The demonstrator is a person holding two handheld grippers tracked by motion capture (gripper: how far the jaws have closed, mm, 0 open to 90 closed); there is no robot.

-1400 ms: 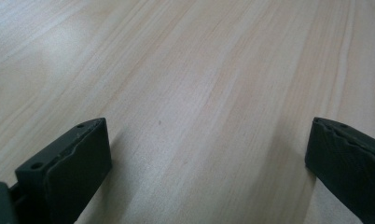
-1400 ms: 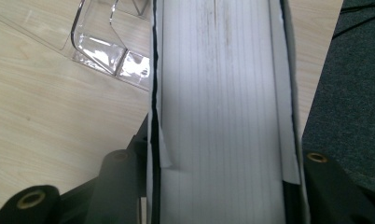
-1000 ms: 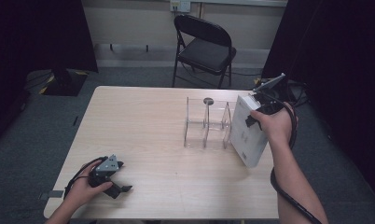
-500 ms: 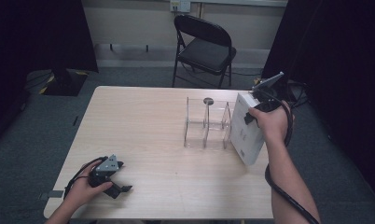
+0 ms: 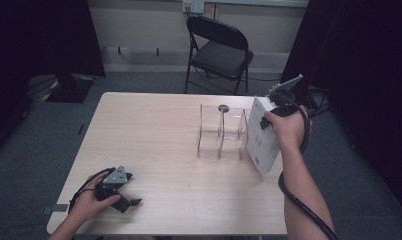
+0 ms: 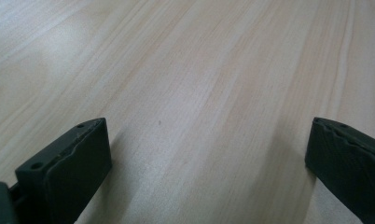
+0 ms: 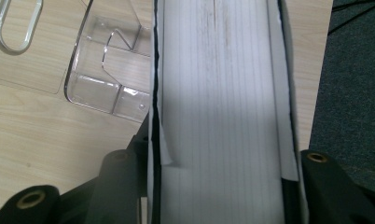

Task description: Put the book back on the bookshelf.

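White thick book (image 5: 261,140) clamped across its covers by right gripper (image 7: 213,186), tilted beside clear acrylic divider rack (image 5: 223,132). Square it upright, lower into end slot slowly. Left gripper (image 6: 209,154) fingers wide, empty, on pale wooden worktop (image 5: 164,135).

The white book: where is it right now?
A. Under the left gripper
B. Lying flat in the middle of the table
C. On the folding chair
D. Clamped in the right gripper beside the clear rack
D: the right gripper has its jaws pressed on both covers of the book, held up just right of the clear rack.
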